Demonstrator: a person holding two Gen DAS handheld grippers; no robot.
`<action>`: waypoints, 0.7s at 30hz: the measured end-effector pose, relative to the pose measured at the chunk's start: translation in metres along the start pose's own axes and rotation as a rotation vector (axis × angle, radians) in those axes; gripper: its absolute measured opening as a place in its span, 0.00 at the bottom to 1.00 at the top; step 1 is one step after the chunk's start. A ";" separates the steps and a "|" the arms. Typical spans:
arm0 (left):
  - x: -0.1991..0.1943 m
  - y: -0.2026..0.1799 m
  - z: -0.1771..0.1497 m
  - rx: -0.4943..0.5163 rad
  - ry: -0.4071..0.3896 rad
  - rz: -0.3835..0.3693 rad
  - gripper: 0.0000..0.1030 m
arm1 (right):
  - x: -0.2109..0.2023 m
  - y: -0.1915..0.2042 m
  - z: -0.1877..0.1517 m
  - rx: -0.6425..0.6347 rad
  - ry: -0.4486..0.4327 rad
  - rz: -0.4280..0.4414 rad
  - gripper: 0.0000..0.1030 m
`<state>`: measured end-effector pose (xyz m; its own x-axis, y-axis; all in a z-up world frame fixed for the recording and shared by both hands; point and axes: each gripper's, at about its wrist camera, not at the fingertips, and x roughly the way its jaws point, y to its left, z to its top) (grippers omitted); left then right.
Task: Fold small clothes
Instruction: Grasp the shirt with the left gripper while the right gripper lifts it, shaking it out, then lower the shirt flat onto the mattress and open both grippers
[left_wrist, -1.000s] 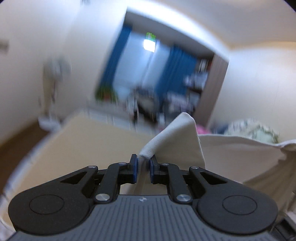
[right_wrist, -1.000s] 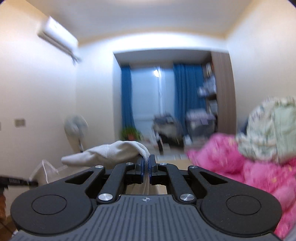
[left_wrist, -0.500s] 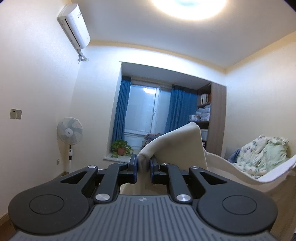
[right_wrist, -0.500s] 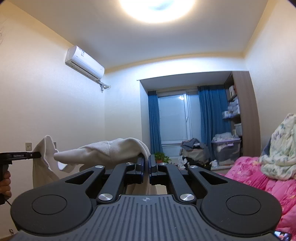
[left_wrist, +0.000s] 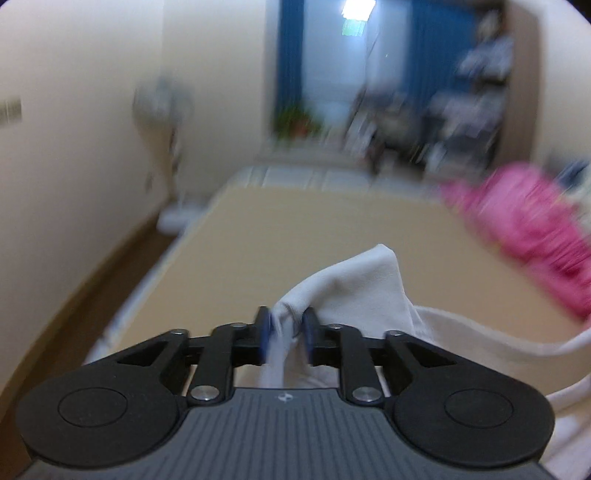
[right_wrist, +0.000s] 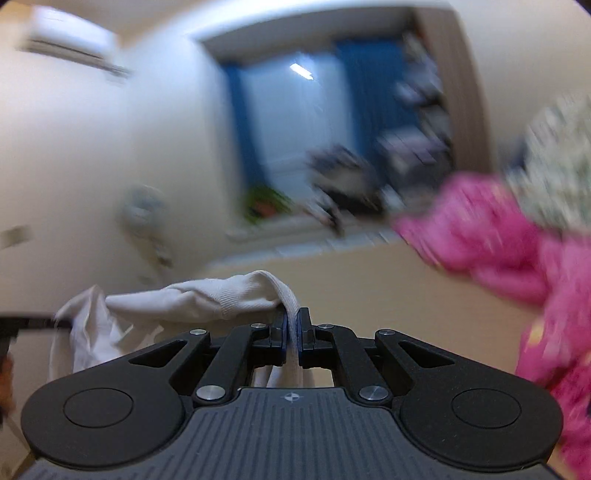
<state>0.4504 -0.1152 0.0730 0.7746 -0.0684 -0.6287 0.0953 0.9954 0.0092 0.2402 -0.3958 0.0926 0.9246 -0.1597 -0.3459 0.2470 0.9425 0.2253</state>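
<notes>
White garment (left_wrist: 364, 284) strung between both grippers above the tan bed (left_wrist: 295, 229).

Left gripper (left_wrist: 286, 334): fingers just opened wider, cloth loose in the gap, touching only the left pad. Right gripper (right_wrist: 293, 334): fingers eased slightly, close together, ribbed hem in the narrow gap, grip impossible to tell. Pink blanket (right_wrist: 517, 251) heaped to the right. Background heavily blurred.
</notes>
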 end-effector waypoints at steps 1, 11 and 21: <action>0.041 -0.002 0.000 -0.003 0.070 0.023 0.34 | 0.044 -0.005 -0.008 0.027 0.048 -0.022 0.13; 0.079 0.037 -0.144 -0.026 0.262 -0.031 0.85 | 0.054 -0.043 -0.163 -0.014 0.381 -0.068 0.41; -0.047 0.087 -0.292 -0.075 0.399 0.030 0.85 | -0.044 0.032 -0.326 -0.196 0.772 0.176 0.82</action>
<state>0.2401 -0.0059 -0.1240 0.4714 -0.0221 -0.8817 0.0192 0.9997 -0.0148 0.1125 -0.2624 -0.1820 0.4673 0.1756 -0.8665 -0.0051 0.9806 0.1959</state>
